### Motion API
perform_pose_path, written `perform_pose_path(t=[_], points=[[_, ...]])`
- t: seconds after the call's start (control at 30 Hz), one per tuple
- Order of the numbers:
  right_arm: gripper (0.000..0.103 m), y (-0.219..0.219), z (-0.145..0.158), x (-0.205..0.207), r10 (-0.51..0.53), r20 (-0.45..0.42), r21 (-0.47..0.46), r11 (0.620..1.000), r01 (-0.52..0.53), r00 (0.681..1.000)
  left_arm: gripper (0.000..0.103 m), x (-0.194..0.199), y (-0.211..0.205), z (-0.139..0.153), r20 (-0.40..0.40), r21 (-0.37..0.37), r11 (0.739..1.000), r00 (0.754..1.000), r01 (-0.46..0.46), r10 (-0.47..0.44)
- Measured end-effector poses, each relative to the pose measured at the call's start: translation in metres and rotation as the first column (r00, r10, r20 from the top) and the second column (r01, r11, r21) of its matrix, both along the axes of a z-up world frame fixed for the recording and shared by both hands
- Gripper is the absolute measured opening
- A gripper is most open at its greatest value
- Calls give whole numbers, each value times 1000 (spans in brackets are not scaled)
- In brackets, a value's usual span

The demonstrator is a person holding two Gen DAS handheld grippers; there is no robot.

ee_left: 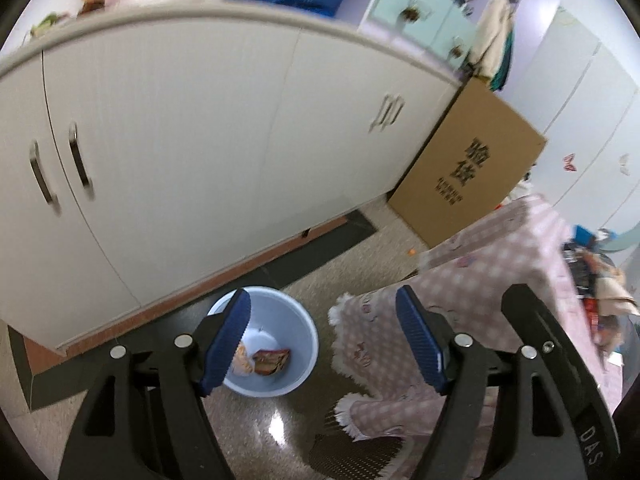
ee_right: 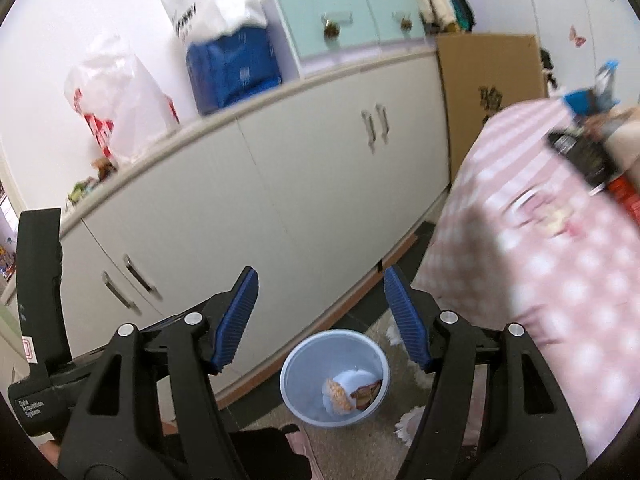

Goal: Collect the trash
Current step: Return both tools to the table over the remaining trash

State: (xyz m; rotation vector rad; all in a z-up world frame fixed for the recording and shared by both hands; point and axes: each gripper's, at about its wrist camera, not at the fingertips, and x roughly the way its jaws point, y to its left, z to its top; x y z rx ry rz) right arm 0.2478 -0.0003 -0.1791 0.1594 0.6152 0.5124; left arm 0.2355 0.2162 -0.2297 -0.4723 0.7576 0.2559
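A light blue bin [ee_left: 288, 320] stands on the floor before the white cupboard. Inside lie a brown snack wrapper [ee_left: 272, 361] and a crumpled orange-white wrapper [ee_left: 243, 362]. My left gripper [ee_left: 324, 340] hangs above the bin, open, with nothing between its blue pads. The right wrist view shows the same bin [ee_right: 296, 376] lower down with the brown wrapper [ee_right: 366, 394] and the crumpled wrapper [ee_right: 338, 394] in it. My right gripper [ee_right: 320, 320] is open and empty too, above the bin. The left gripper's body [ee_right: 38, 320] shows at the left edge.
A long white cupboard [ee_left: 200, 140] runs behind the bin, bags and boxes on top. A cardboard box [ee_left: 468, 164] leans at its right end. A table under a pink checked cloth [ee_right: 540, 260] stands to the right, with clutter [ee_right: 588, 148] on it.
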Motion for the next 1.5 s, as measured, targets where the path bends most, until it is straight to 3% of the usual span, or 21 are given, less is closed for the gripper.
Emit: perform_pose_path(t=[0.23,0.5,0.73,0.9,1.2,1.27,1.33,1.37,1.5], points=[[67,-60,47,-28,-97,83,56,994,92,992,76,-13,-60,53,97,72,993,990,91,-98],[67,-156,87,-44,-241,145,88,969,230,960,77,-1,-148,97,169,146,965,956,217,-241],[67,-246,97,-10,-292,53,123,951,284,955,78,44,-223,118,150,165,914,906,372,-396],[67,-279,90,36,-296,-40,124,946,299,954,78,81,-257,119,101,146,889,887,435,-450],[50,-271,63,114,-222,-158,73,969,235,962,78,132,-279,105,39,98,896,898,434,-439],[34,-270,59,124,-199,-176,64,975,212,964,78,141,-280,102,29,76,893,895,443,-446],[11,-271,55,130,-171,-190,69,980,186,967,78,149,-285,101,20,80,888,890,452,-455],[6,-274,55,130,-168,-186,73,980,184,968,78,153,-289,100,16,88,885,888,457,-460],[5,-289,64,117,-236,-111,51,969,242,965,78,169,-306,97,-12,86,861,865,501,-502]])
